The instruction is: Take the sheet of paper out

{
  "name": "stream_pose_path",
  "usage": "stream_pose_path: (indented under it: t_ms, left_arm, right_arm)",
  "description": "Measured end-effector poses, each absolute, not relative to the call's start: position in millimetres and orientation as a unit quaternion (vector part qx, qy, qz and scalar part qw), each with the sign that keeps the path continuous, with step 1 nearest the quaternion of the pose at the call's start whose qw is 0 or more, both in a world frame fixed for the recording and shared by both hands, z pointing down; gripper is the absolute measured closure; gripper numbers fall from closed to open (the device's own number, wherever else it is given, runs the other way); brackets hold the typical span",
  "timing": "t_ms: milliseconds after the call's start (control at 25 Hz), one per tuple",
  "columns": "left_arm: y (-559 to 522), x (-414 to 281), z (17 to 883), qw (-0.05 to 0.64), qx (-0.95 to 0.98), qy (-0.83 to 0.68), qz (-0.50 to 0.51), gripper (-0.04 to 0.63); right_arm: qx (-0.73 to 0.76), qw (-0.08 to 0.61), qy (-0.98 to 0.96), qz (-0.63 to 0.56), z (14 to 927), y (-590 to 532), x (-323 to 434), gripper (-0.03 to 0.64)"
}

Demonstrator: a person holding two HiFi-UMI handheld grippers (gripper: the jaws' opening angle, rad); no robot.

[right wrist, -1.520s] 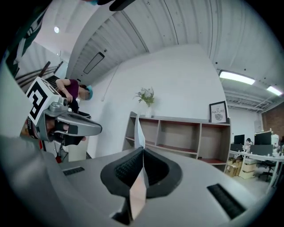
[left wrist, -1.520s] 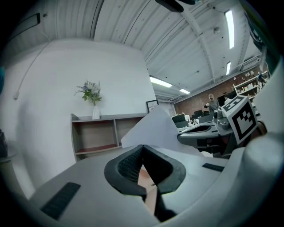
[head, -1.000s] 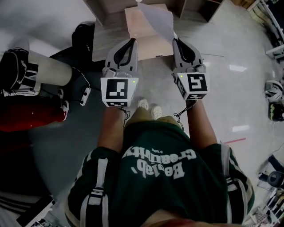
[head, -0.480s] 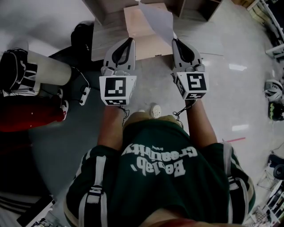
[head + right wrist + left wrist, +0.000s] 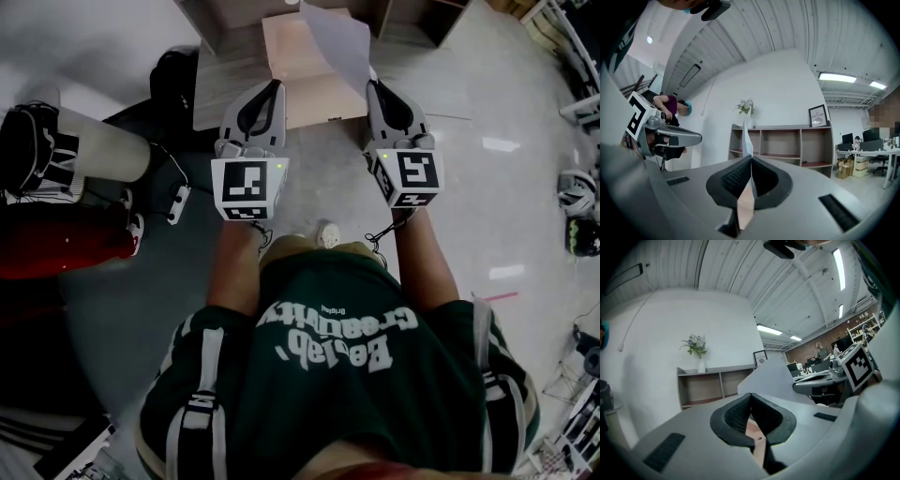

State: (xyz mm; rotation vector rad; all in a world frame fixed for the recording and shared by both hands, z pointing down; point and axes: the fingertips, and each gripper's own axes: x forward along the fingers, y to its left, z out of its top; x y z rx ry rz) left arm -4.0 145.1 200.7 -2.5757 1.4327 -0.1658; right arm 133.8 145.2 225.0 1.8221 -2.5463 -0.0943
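Two grippers held level, side by side. L gripper (image 5: 277,86) clamped on tan envelope (image 5: 298,70) (poss. a folder, hard to tell). R gripper (image 5: 373,86) pinches white sheet of paper (image 5: 336,42), which overlaps envelope's right part.

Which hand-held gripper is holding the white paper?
The right hand-held gripper: its jaws pinch the white paper; the left hand-held gripper grips the tan envelope.

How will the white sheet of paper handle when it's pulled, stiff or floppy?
Probably floppy and light: the sheet of paper looks edge-thin where the right gripper clamps it. Gripped at just one spot, it may crease or tear if jerked.
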Motion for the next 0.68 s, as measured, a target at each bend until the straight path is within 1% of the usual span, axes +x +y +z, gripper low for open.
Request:
stream_pose_path:
  t_ms: [680]
  left_arm:
    - [139.9,-10.0,210.2,0.082,-0.868,0.486,-0.061,0.577]
  right_arm:
    - [0.587,0.015,-0.809,-0.030,230.5,145.9,136.9,0.581]
